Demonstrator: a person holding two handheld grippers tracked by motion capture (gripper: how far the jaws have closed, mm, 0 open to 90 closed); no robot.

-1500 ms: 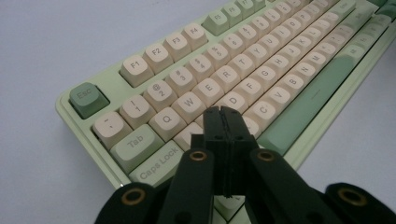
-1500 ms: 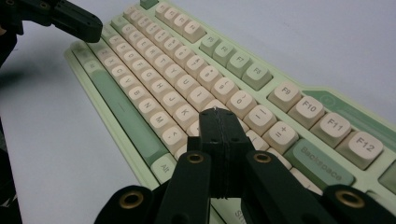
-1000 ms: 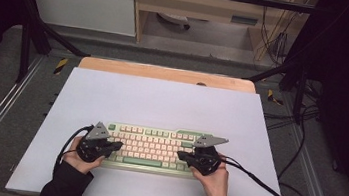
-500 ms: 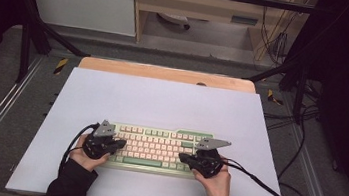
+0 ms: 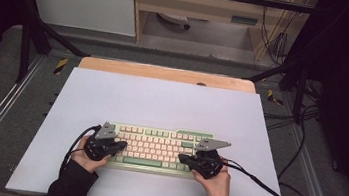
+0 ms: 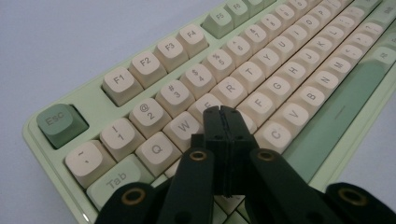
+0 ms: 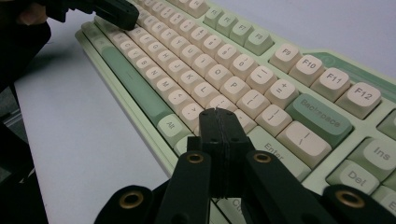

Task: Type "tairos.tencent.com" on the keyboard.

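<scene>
While shut, grippers over keyboard
</scene>
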